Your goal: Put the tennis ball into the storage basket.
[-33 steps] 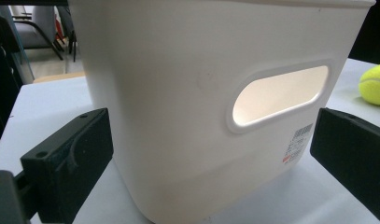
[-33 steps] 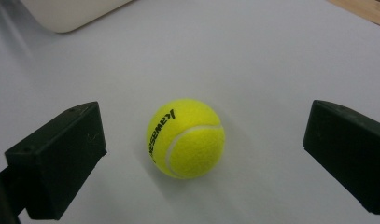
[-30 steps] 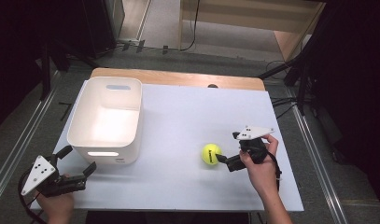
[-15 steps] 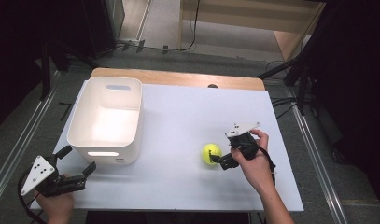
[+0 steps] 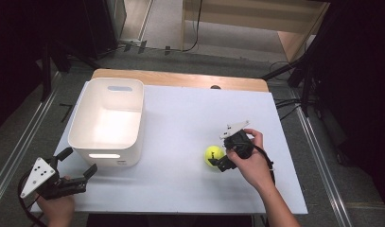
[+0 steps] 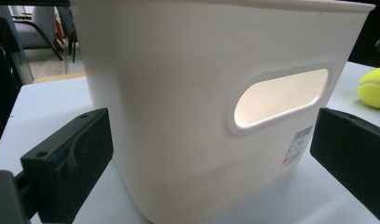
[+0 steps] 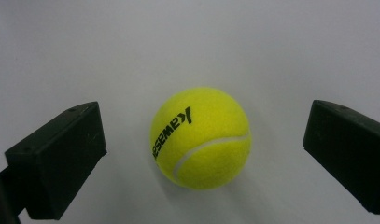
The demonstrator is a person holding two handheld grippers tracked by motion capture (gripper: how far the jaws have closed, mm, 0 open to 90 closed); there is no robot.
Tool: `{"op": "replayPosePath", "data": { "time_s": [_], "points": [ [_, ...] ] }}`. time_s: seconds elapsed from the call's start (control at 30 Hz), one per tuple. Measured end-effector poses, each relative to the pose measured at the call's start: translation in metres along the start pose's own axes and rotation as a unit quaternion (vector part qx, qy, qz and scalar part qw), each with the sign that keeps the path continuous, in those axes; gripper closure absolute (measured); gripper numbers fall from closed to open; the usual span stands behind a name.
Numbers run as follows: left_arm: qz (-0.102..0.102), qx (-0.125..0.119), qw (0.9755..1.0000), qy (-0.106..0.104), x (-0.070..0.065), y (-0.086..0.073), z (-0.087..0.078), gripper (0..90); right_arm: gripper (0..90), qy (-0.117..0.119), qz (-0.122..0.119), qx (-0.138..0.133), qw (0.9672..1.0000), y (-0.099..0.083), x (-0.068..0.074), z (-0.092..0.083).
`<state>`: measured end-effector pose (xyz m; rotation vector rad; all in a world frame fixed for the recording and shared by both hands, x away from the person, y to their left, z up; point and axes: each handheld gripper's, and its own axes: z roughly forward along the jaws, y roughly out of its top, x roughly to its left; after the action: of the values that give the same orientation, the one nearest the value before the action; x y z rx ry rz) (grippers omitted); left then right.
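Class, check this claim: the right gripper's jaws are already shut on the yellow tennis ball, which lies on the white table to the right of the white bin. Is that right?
Not quite. The right gripper is open: in the right gripper view its jaws stand wide apart on either side of the tennis ball, touching nothing. The rest holds: the ball lies on the white table, right of the white bin.
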<state>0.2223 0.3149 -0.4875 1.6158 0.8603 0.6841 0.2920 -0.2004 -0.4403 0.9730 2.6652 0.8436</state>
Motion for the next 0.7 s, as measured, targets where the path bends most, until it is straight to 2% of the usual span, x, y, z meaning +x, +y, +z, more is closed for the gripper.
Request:
{"op": "replayPosePath", "data": {
  "time_s": [0.2, 0.33, 0.47, 0.53, 0.7],
  "points": [
    [-0.001, 0.0, 1.0, 0.0, 0.0, 0.0, 0.0, 0.0, 0.0, 0.016, -0.001, 0.026, 0.9995, 0.003, -0.002, 0.007],
    [-0.003, -0.001, 1.0, 0.001, 0.0, 0.0, 0.0, 0.0, 0.0, 0.018, -0.012, 0.049, 0.9985, 0.006, -0.003, 0.012],
    [-0.003, -0.002, 1.0, 0.0, 0.0, 0.0, 0.0, 0.0, 0.0, 0.02, -0.006, 0.066, 0.9976, 0.007, -0.003, 0.018],
    [-0.004, -0.003, 1.0, -0.001, 0.001, 0.0, 0.0, 0.0, 0.0, 0.023, -0.016, 0.076, 0.9967, 0.007, -0.004, 0.021],
    [-0.004, -0.003, 1.0, -0.001, 0.0, 0.0, 0.0, 0.0, 0.0, 0.03, -0.018, 0.101, 0.9943, 0.008, -0.004, 0.028]
  ]
}}
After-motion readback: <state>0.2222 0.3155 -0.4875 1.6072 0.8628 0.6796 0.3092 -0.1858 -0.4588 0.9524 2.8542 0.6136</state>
